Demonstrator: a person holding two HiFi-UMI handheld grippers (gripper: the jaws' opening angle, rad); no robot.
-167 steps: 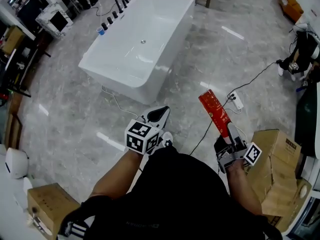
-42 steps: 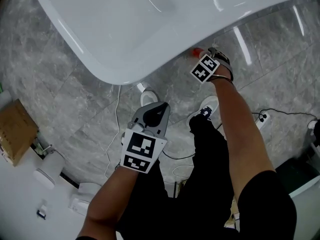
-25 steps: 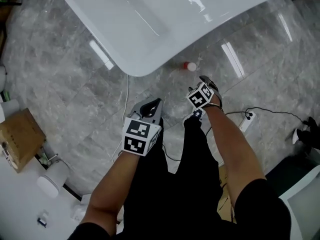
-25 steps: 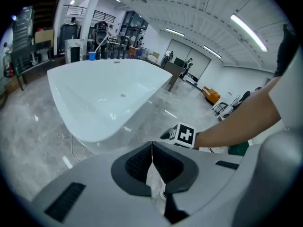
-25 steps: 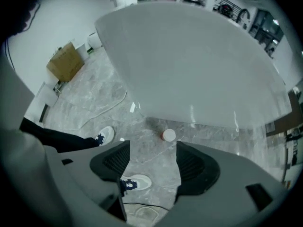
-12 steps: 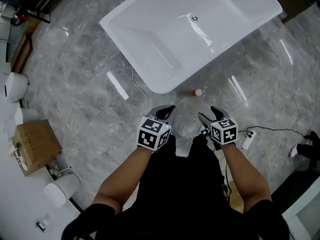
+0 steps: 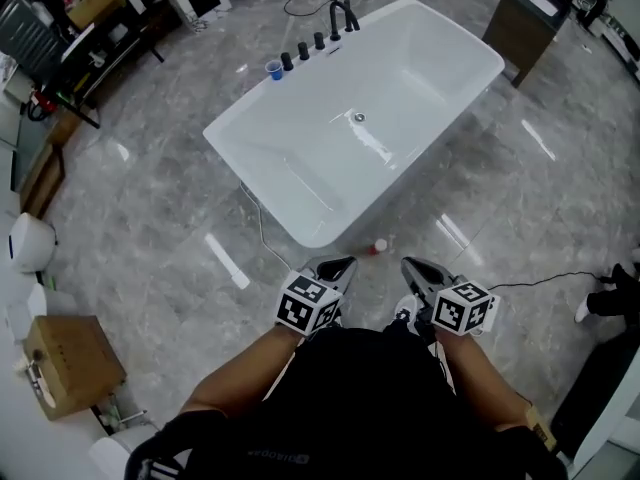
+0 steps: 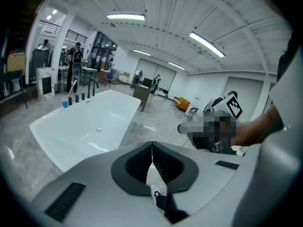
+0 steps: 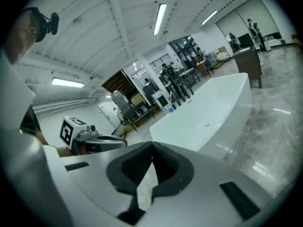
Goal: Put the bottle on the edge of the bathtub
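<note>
The white bathtub (image 7: 300,153) fills the middle of the head view and also shows in both gripper views (image 8: 80,126) (image 9: 213,115). A small red bottle with a white cap (image 7: 378,248) stands on the grey floor just beside the tub's near end, apart from both grippers. My left gripper (image 7: 338,265) is shut and empty, its jaws meeting in its own view (image 8: 152,144). My right gripper (image 7: 410,266) has just been closing and is now shut with nothing between its jaws (image 9: 152,145). Both hang side by side in front of the person, short of the bottle.
A black tap (image 7: 342,14), several black knobs and a blue cup (image 7: 274,69) sit on the tub's far rim. A white hose (image 7: 260,230) runs by the near end. A cardboard box (image 7: 62,364) stands left, a dark cabinet (image 7: 525,26) far right, a cable (image 7: 545,280) on the floor.
The view has pulled up and back from the tub. Both grippers rose away from the floor; the right one left the bottle standing there and its jaws closed.
</note>
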